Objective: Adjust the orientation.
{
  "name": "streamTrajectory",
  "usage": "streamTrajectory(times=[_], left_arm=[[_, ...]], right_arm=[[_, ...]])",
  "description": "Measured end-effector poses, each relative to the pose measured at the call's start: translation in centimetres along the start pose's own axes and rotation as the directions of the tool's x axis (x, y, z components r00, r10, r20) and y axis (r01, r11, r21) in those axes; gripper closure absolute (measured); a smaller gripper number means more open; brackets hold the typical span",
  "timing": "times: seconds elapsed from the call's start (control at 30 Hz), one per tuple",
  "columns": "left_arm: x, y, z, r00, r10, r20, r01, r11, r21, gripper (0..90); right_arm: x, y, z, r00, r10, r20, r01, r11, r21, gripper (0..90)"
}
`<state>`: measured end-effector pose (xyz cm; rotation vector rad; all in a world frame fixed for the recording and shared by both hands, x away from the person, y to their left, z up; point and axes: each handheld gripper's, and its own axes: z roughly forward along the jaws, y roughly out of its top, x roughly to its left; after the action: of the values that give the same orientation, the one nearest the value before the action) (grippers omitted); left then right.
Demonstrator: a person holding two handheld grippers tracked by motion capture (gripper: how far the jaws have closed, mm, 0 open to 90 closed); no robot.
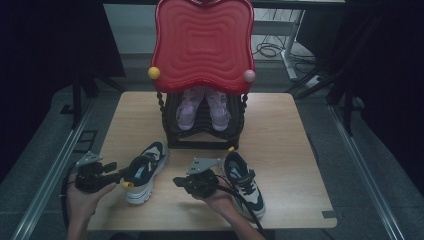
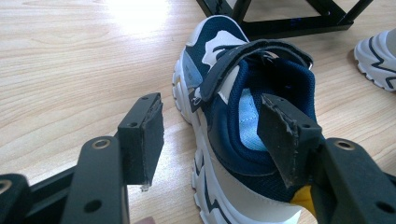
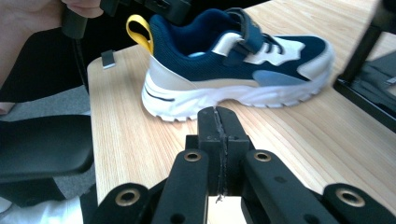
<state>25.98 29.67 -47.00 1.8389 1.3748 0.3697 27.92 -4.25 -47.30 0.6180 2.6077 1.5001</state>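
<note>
Left gripper point(image 1: 121, 175) spread wide around the heel of the left shoe point(image 1: 146, 170), one pad outside over bare wood, the other inside the ankle opening, not yet pinching, as seen along the jaws in the left gripper view point(image 2: 212, 140). Right gripper point(image 3: 218, 126) clenched on nothing, pads pressed flat together, aimed at the side of that same shoe point(image 3: 233, 70) from lower centre of the right gripper view; seen in the high view at lower centre point(image 1: 176, 181), just left of the right shoe point(image 1: 244, 182)

Both navy-and-white shoes flat on the counter point(image 1: 285, 130), lower half of the high view, soles down, toes toward the rack point(image 1: 202, 135)

Likely light, with a padded mesh collar that gives under the pads and a thick foam sole that stays firm. Best hold judged to be the stiff heel wall, one pad inside and one outside, just above the yellow pull loop point(image 3: 140, 32); strap and tongue probably too floppy, glossy sole sides possibly slippery

Counted: two navy shoes on the counter, two pale pink shoes point(image 1: 202, 107) on the rack, one rack, one red tray point(image 1: 202, 45) standing above it, two grippers
</note>
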Motion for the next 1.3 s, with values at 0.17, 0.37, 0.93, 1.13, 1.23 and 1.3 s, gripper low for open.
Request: streamTrajectory(times=[0.17,0.37,0.93,1.13,1.23,1.3], left_arm=[[0.0,-0.1,0.1,1.0,-0.001,-0.001,0.001,1.0,-0.001,41.0],[0.0,-0.1,-0.1,1.0,-0.004,-0.006,0.004,1.0,-0.004,40.9],[-0.1,-0.1,-1.1,0.9998,-0.004,0.018,0.004,0.9995,-0.032,40.7],[0.0,0.0,-1.5,0.9995,-0.008,0.03,0.009,0.9988,-0.048,40.6],[0.1,0.0,-1.7,0.9995,-0.009,0.031,0.011,0.9984,-0.055,40.6],[0.1,0.0,-1.8,0.9994,-0.011,0.032,0.013,0.9982,-0.059,40.6]], right_arm=[[-0.7,-0.8,-2.1,0.9995,0.013,0.03,-0.013,1.0,-0.004,89.3],[-1.5,-1.7,-4.9,0.9975,0.022,0.067,-0.022,1.0,-0.014,89.3],[-3.5,-4.8,-12.0,0.982,0.07,0.175,-0.063,0.997,-0.045,89.3],[-4.2,-5.9,-14.5,0.9739,0.09,0.208,-0.079,0.995,-0.061,89.3],[-4.4,-6.3,-15.6,0.9698,0.101,0.222,-0.087,0.993,-0.075,89.3],[-4.6,-6.7,-16.3,0.9636,0.116,0.241,-0.098,0.991,-0.087,89.3]])
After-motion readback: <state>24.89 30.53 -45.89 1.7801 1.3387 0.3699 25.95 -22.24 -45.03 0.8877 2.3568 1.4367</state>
